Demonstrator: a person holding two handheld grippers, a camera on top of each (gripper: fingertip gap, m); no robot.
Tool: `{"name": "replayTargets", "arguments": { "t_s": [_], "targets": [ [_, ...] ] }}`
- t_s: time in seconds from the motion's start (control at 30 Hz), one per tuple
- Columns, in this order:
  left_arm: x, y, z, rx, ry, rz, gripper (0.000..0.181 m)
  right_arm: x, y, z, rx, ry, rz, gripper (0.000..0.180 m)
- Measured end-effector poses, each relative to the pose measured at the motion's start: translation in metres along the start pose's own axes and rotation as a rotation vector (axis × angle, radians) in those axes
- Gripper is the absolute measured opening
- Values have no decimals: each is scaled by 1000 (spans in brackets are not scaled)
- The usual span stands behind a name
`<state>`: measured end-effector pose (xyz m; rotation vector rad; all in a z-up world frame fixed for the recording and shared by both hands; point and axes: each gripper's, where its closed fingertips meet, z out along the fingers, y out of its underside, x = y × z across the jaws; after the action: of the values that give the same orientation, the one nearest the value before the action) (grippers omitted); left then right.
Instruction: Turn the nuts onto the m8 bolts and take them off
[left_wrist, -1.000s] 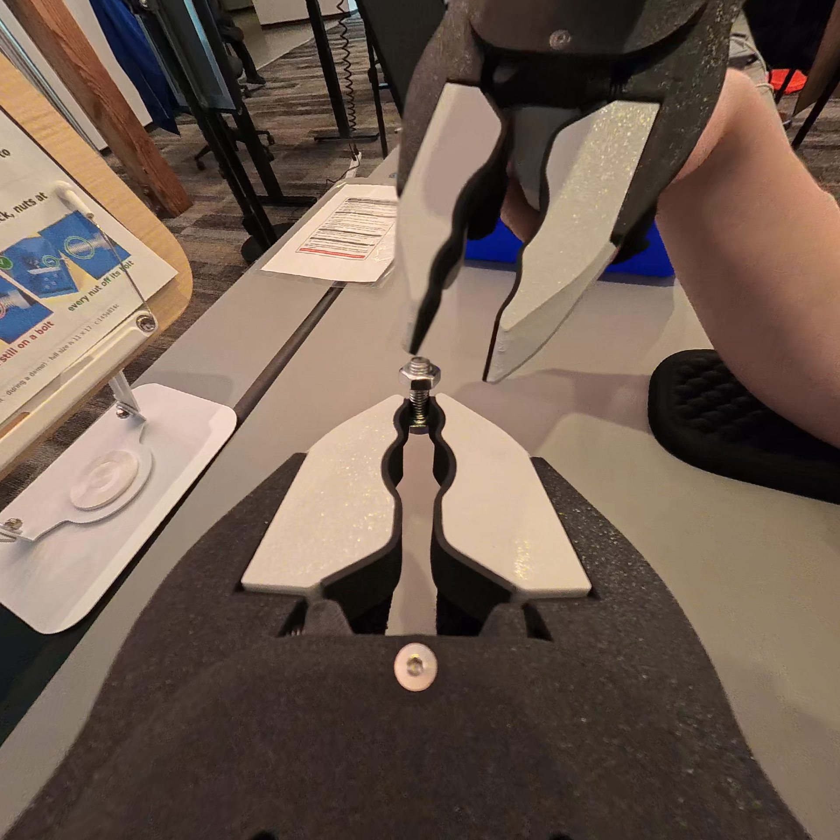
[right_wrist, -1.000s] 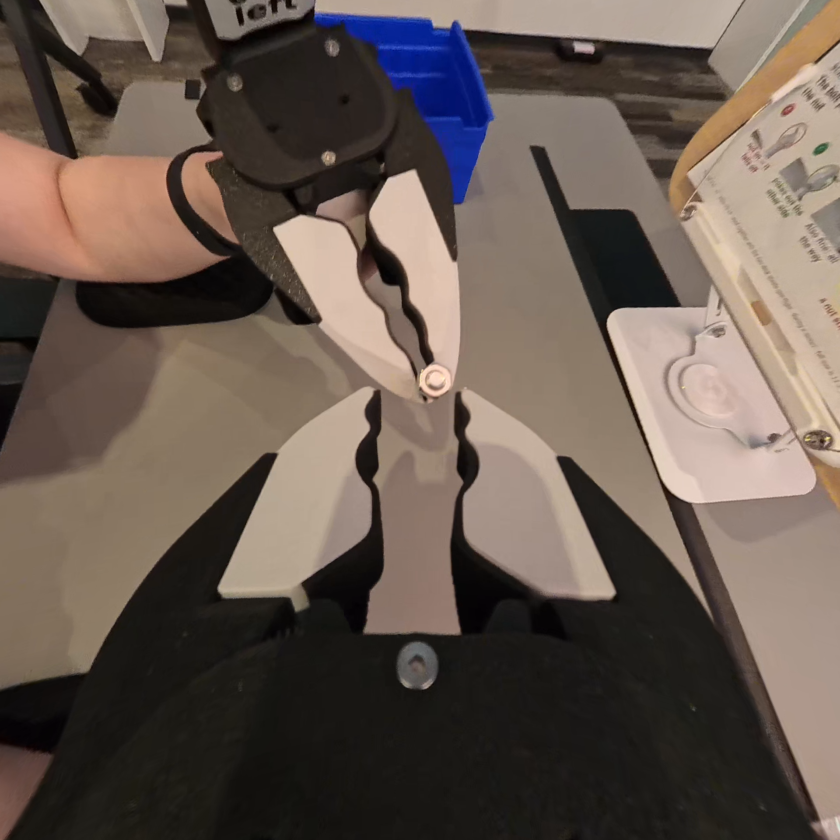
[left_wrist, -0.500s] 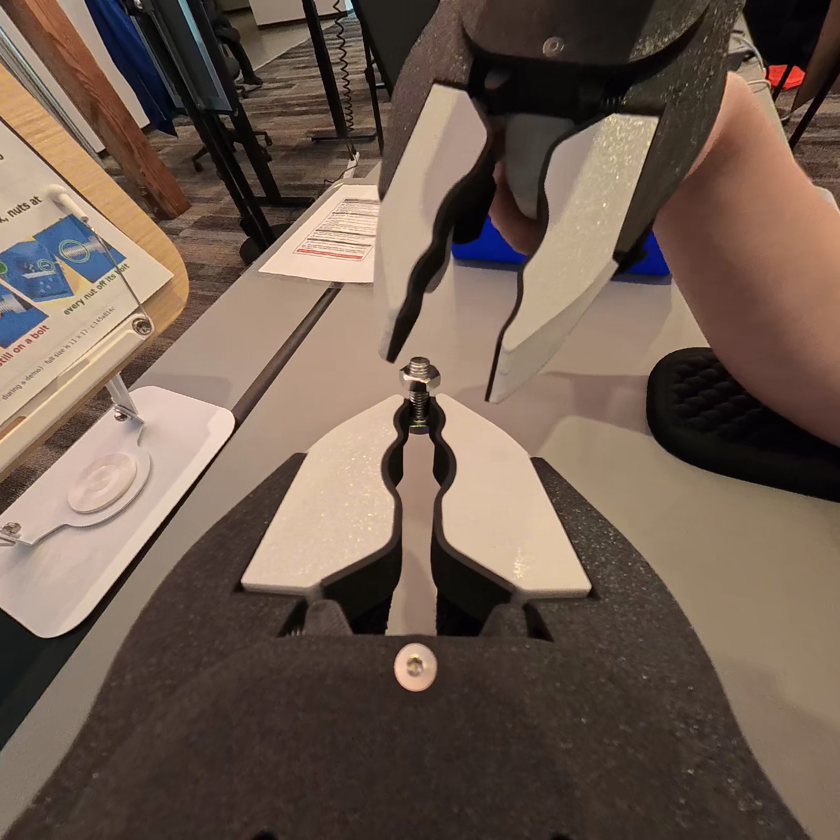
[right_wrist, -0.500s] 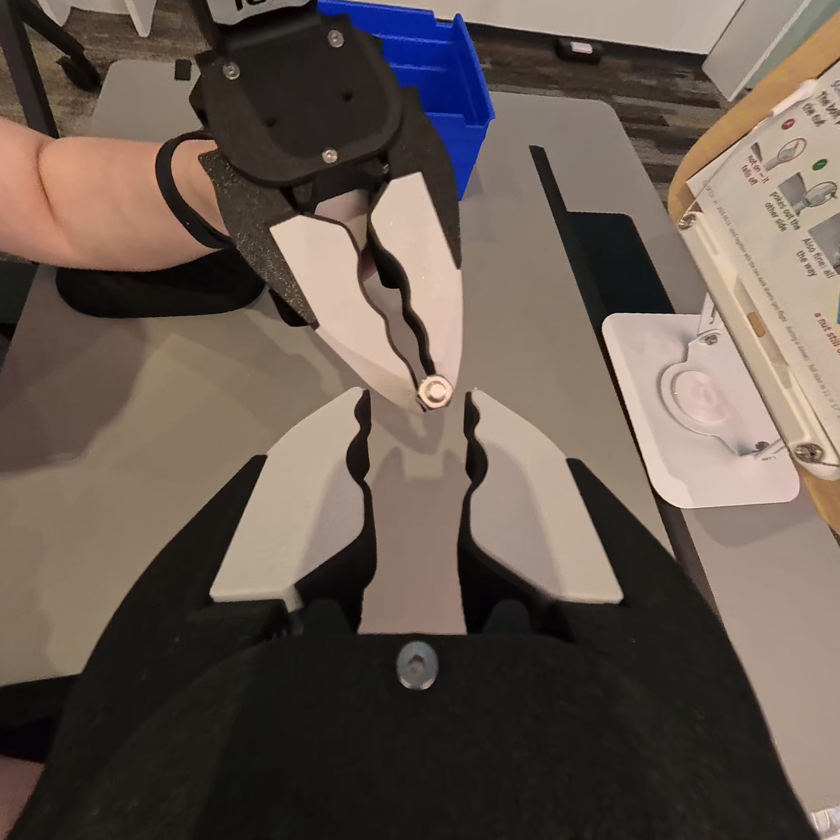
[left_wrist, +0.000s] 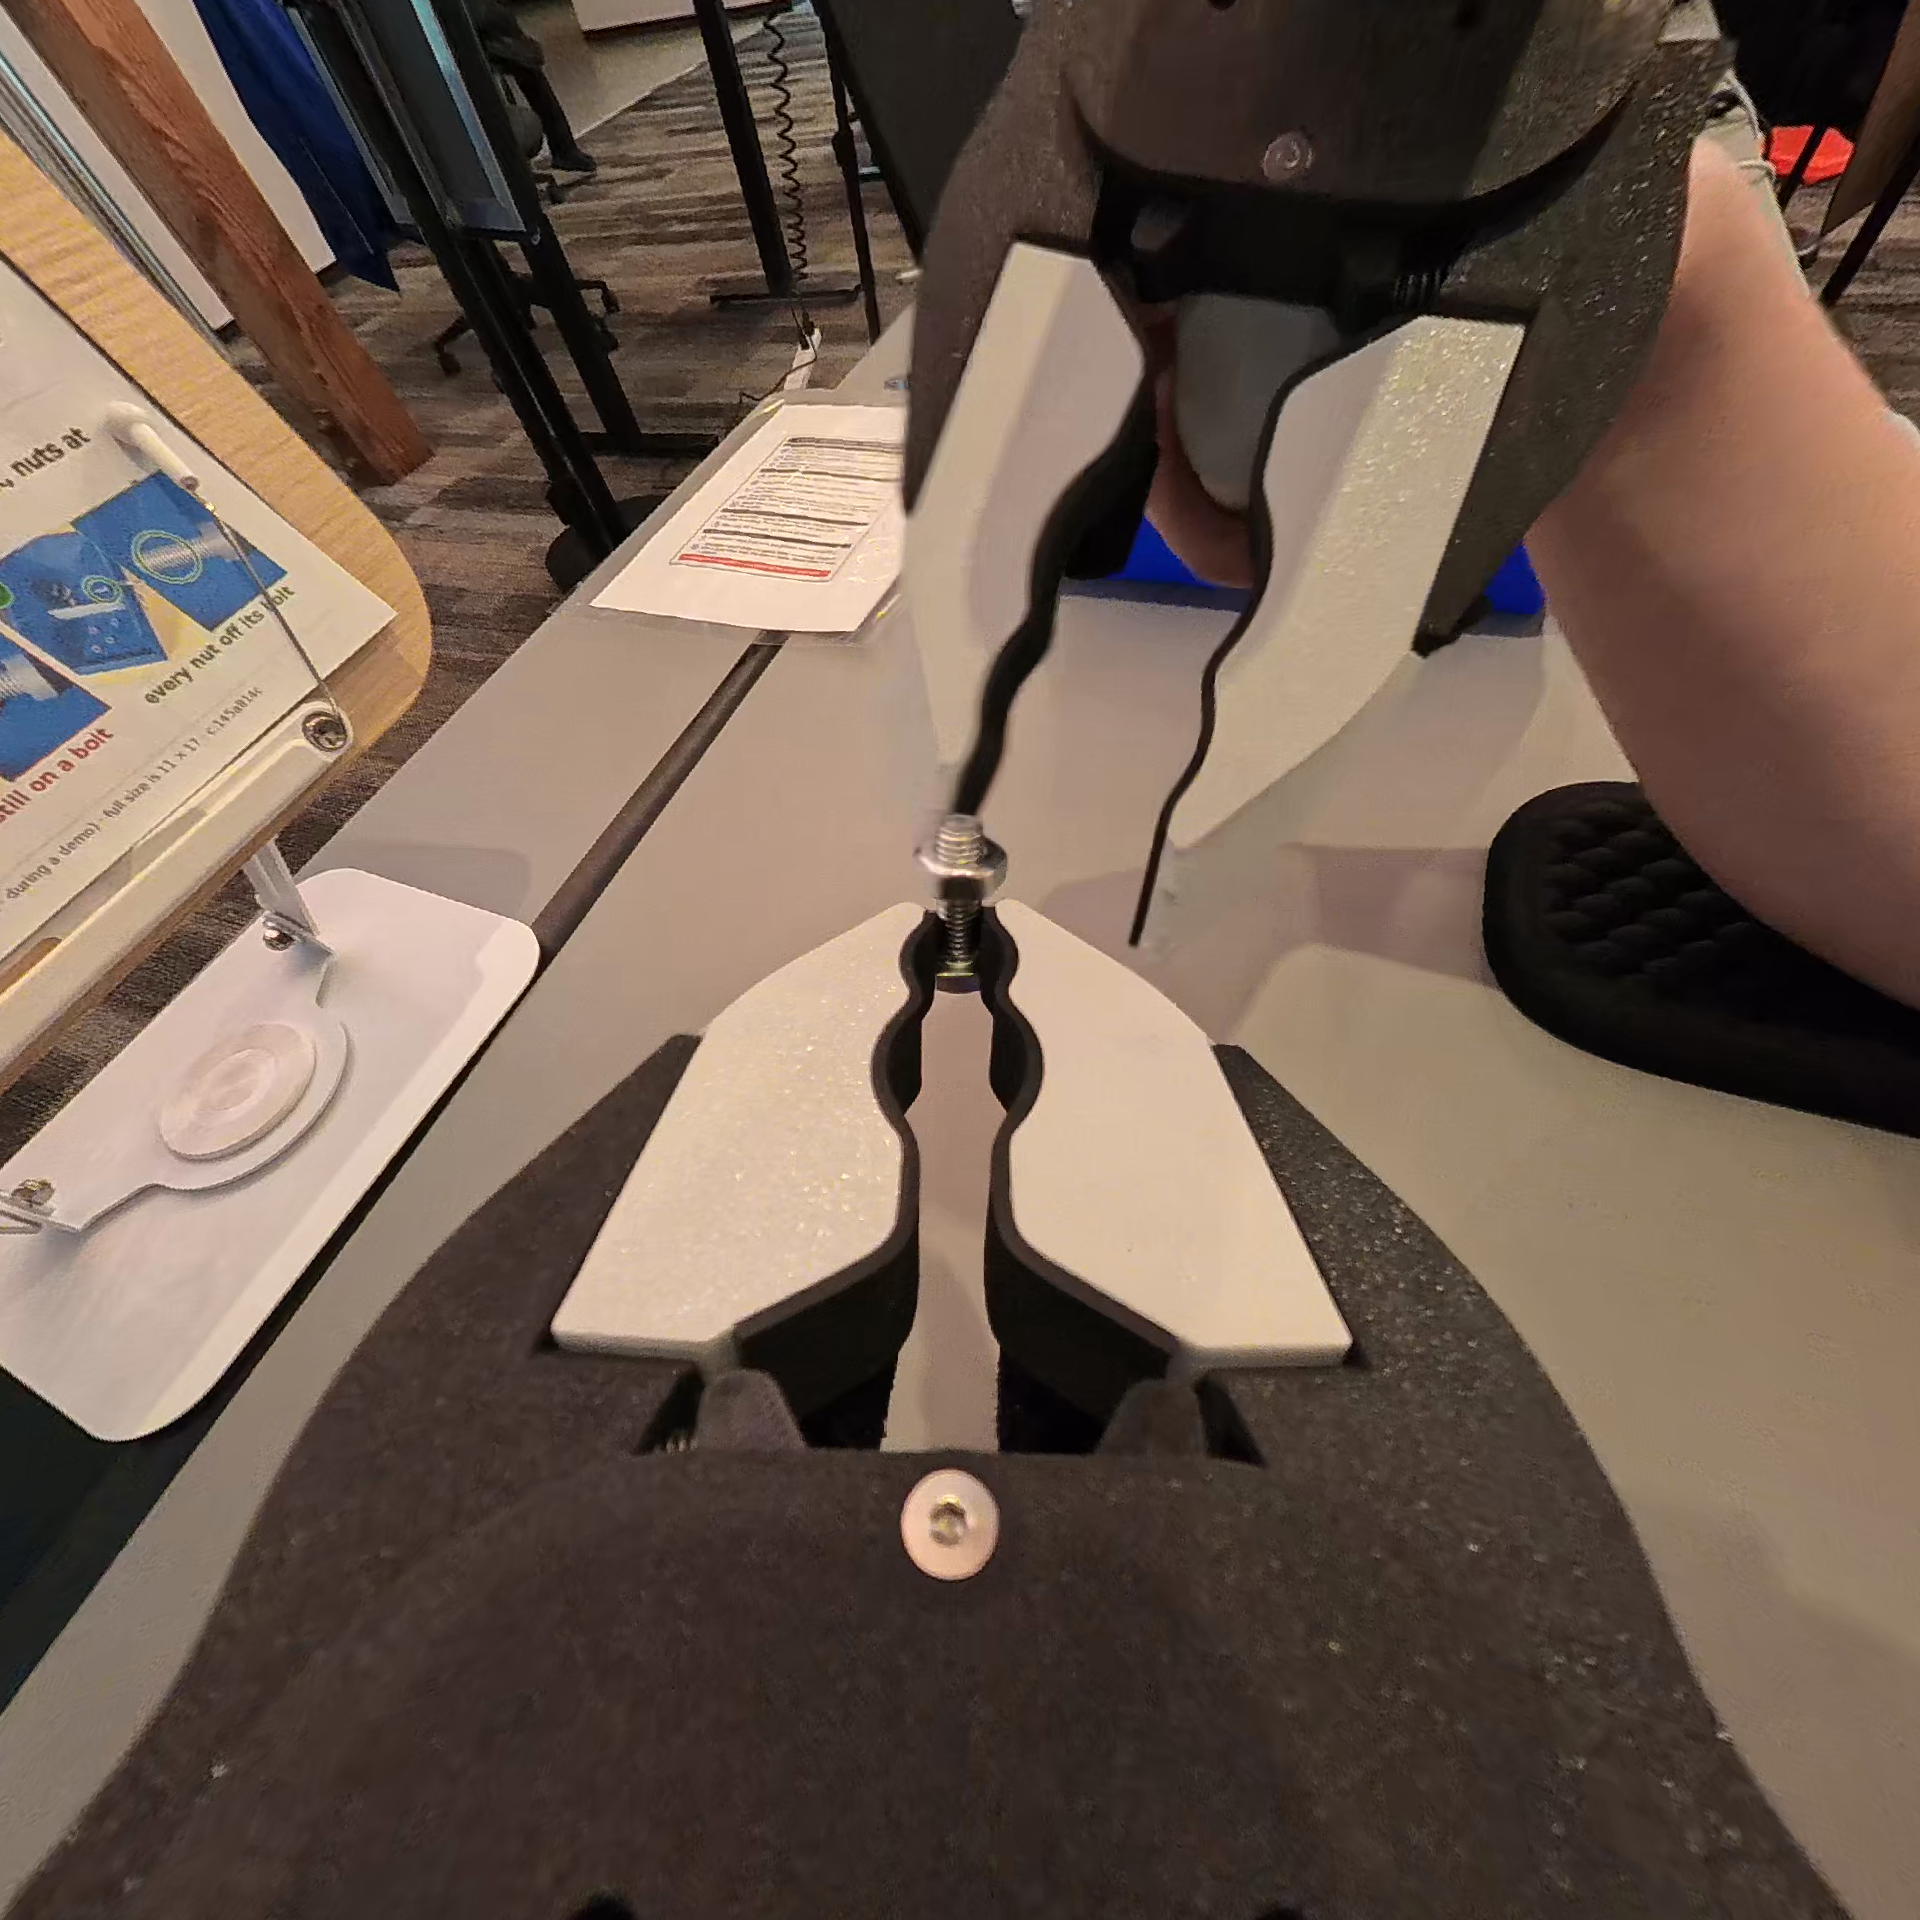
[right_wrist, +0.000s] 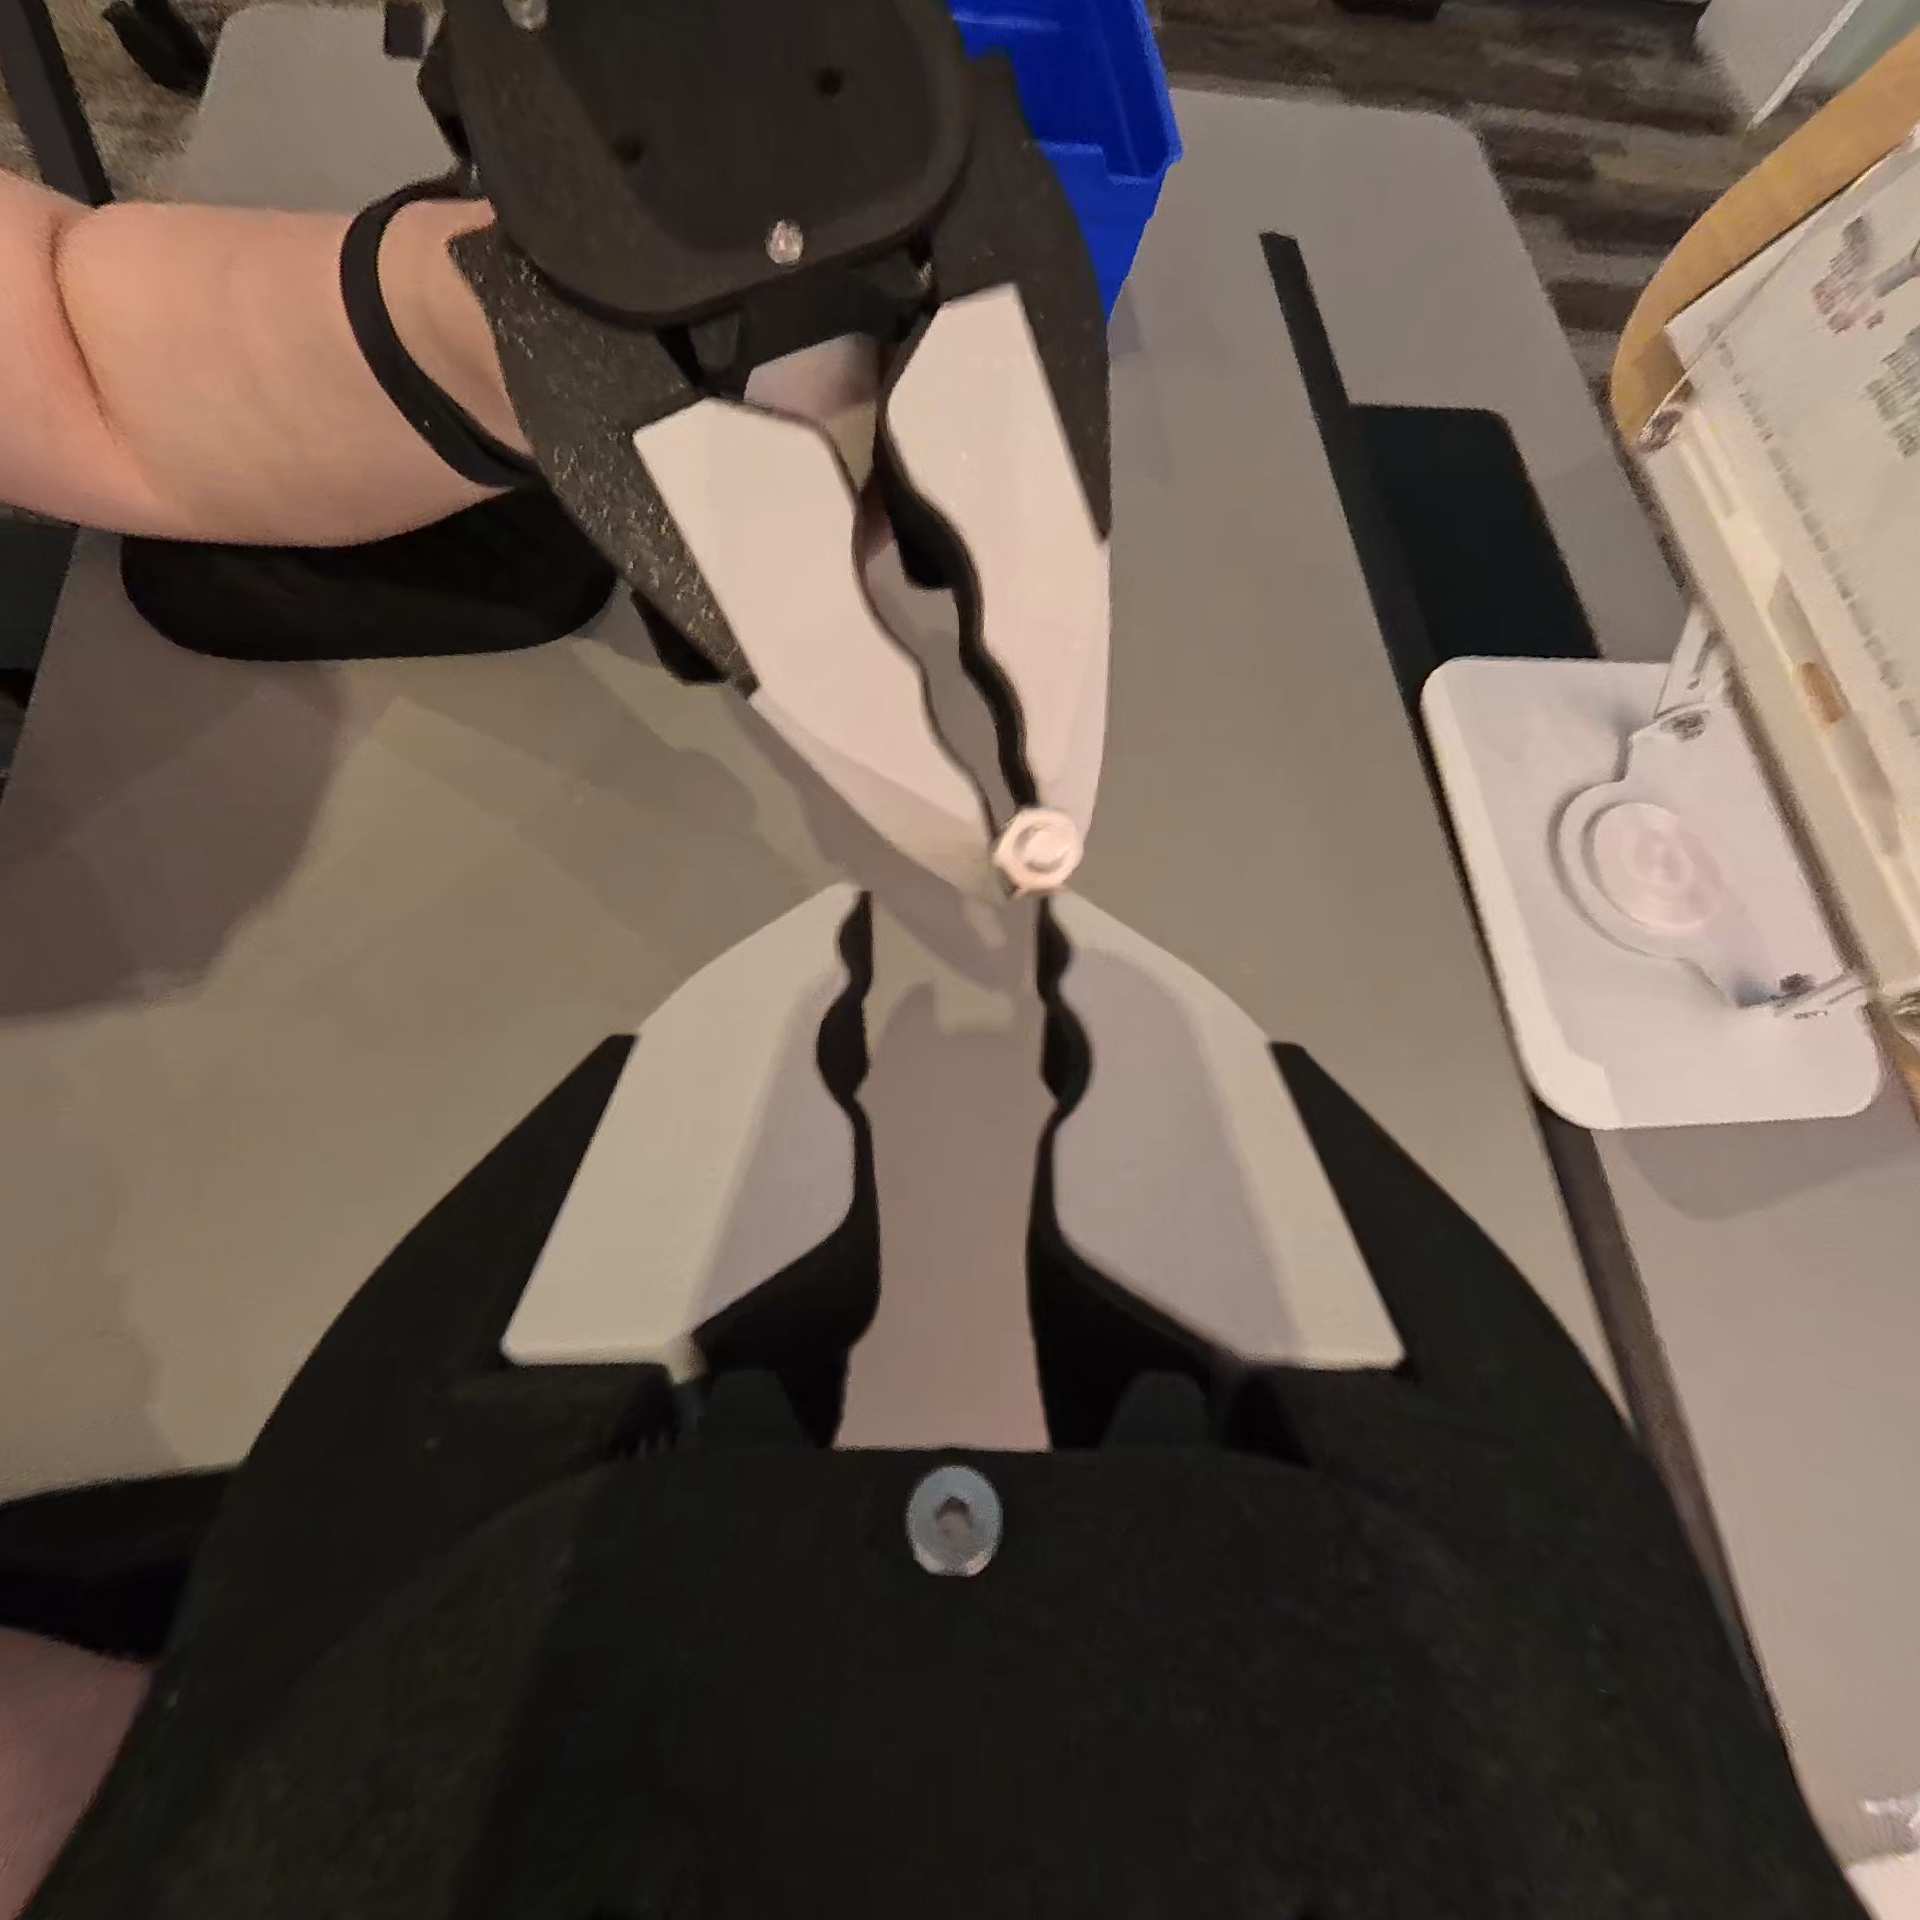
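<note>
My left gripper (left_wrist: 956, 920) is shut on the shank of a small bolt (left_wrist: 954, 940) and holds it upright above the grey table (left_wrist: 1403, 1195). A silver nut (left_wrist: 961, 862) sits near the bolt's top, with a little thread showing above it. My right gripper (left_wrist: 1049, 873) comes down from above, open and empty, with one fingertip right at the nut and the other off to the side. In the right wrist view the nut (right_wrist: 1036, 842) lies end-on just beyond my right gripper (right_wrist: 954, 909), close to its right finger tip. The left gripper (right_wrist: 1013, 831) reaches in from the top.
A blue bin (right_wrist: 1081, 125) stands at the table's far end. A black wrist pad (left_wrist: 1683, 956) lies under a person's forearm (left_wrist: 1714, 623). An instruction board on a white stand (left_wrist: 239, 1122) sits beside the table. A laminated sheet (left_wrist: 790, 520) lies farther back. Both grippers' tips are close together, under 4 cm apart.
My right gripper opened a little wider, then narrowed again and shifted, so one fingertip now sits at the nut. The left gripper has kept the bolt still.
</note>
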<state>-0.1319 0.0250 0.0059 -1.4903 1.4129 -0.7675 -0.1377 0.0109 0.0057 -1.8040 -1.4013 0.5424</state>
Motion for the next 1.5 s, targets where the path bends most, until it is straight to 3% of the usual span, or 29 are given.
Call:
{"name": "replayTargets", "arguments": {
  "t_s": [0.03, 0.07, 0.23, 0.33, 0.4, 0.43, 0.57, 0.7, 0.73, 0.77, 0.87, 0.97, 1.5],
  "targets": [
    [-2, -1, 0, 6, -8, -2, 7, -6, 3, -2, -8, -46, 10, 16],
    [-2, -1, -1, 11, -2, -10, 7, -6, 2, -3, 4, -55, 18, 16],
    [2, -2, 0, 12, 10, -3, 7, 7, -10, -3, 70, 28, 10, 36],
    [1, -2, 0, 9, 6, -2, 7, 2, -6, 0, 43, 3, 0, 37],
    [-2, -2, -1, 14, -4, -6, 7, -6, 3, -2, -6, -53, 11, 14],
    [-2, -3, -2, 19, -1, -11, 7, -6, 4, -3, -3, -53, 12, 14],
    [2, -3, 0, 14, 18, -6, 7, 8, -12, -6, 92, 26, 13, 31],
    [3, -2, 1, 10, 19, -3, 7, 2, -7, -1, 56, 1, -16, 34],
    [2, -1, 0, 4, 17, -2, 7, 1, -3, -1, 36, -3, -7, 30],
    [1, -1, 0, 4, 11, -2, 7, -2, 2, -3, 11, -34, 8, 15],
    [3, -2, -1, 6, 29, -9, 7, 9, -1, -11, 40, 35, -8, 10],
    [6, 3, 2, -27, 36, 12, 7, 9, -15, -18, 114, 69, -62, 9],
    [13, 3, 5, -30, 58, 38, 7, 2, -6, -8, 74, -9, -36, 11]
  ]
}}
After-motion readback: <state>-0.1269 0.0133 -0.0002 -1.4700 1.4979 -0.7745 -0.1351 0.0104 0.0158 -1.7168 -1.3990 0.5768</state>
